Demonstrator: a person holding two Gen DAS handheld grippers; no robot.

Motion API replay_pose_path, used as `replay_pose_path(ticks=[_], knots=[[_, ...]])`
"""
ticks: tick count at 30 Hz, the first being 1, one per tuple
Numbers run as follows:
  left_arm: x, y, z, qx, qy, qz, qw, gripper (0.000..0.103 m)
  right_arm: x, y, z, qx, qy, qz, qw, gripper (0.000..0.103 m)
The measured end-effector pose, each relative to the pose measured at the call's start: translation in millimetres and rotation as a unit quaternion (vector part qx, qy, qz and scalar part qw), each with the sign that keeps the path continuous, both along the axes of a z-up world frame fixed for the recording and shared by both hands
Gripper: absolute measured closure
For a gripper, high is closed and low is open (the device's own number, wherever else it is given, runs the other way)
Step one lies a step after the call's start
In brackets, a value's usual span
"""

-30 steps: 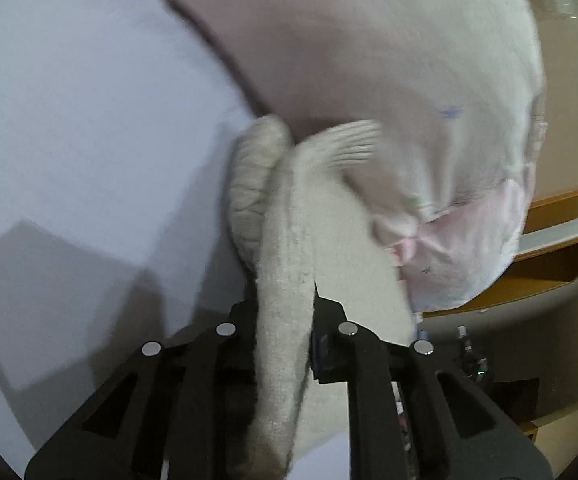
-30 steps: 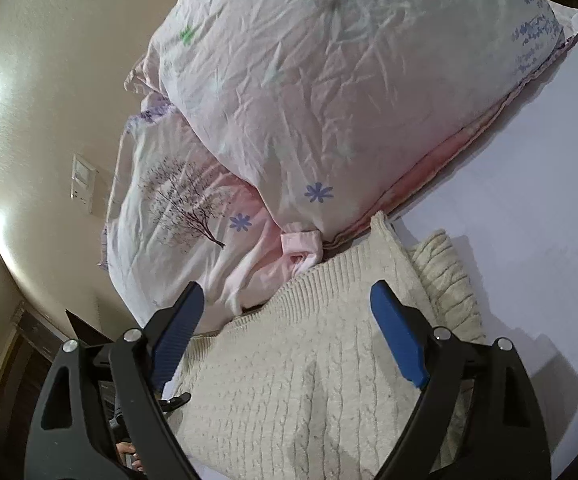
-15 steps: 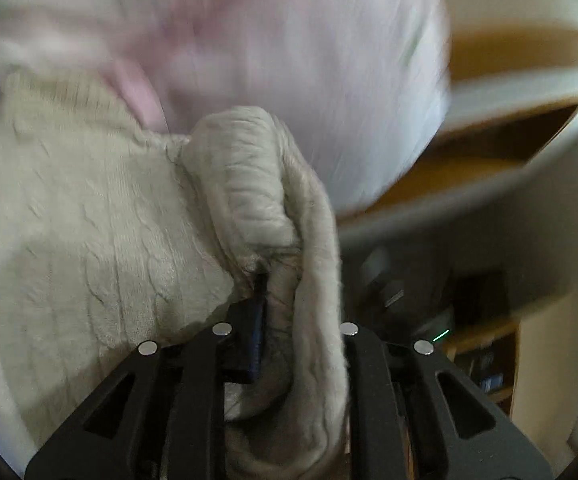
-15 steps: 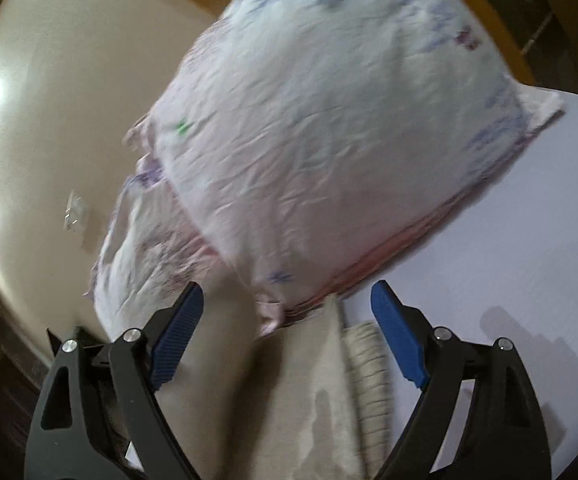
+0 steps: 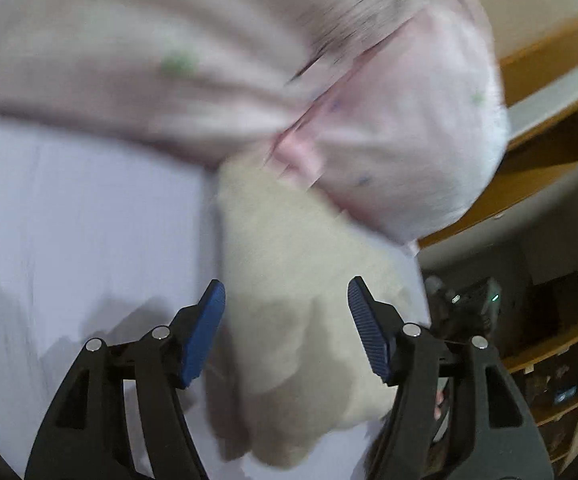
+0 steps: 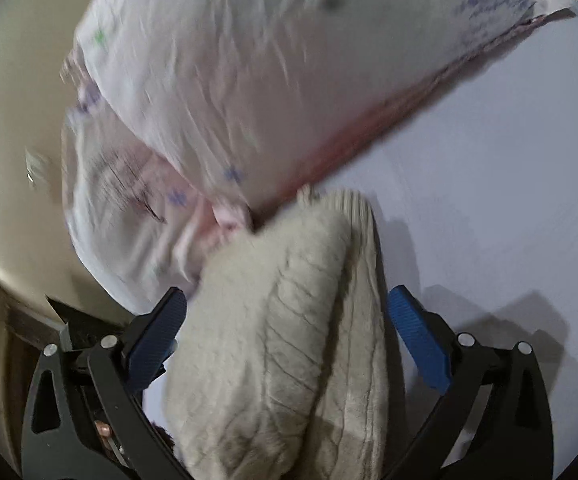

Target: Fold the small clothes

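The cream cable-knit sweater (image 6: 289,340) lies folded on the pale lavender bed sheet (image 6: 489,200), its far edge touching the pink floral pillows (image 6: 249,80). The left gripper (image 5: 287,332), clamped on it a second ago, now stands released; the right gripper (image 6: 287,320) remains spread. Open sheet lies beside the sweater.

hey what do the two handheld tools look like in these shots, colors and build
Both match. The left tool and right tool each have a black frame with triangular cutouts, round silver rivets at the linkage joints, and two fingers faced with ribbed blue pads. No cables, markings or sleeves can be made out; both views are motion-blurred.
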State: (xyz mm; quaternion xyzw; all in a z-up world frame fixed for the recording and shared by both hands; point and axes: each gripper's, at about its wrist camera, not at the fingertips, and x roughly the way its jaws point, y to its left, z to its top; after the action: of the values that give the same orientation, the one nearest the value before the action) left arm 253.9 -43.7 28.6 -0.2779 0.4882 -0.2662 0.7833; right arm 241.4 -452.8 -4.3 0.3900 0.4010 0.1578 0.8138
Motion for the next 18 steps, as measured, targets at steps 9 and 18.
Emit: replay_pose_path(ticks=[9, 18], knots=[[14, -62, -18, 0.027, 0.0, -0.041, 0.9988, 0.028, 6, 26, -14, -0.029, 0.015, 0.039, 0.999, 0.057], [-14, -4, 27, 0.088, -0.094, -0.092, 0.9874, 0.062, 10, 99, 5, 0.025, -0.064, 0.169, 0.983, 0.065]])
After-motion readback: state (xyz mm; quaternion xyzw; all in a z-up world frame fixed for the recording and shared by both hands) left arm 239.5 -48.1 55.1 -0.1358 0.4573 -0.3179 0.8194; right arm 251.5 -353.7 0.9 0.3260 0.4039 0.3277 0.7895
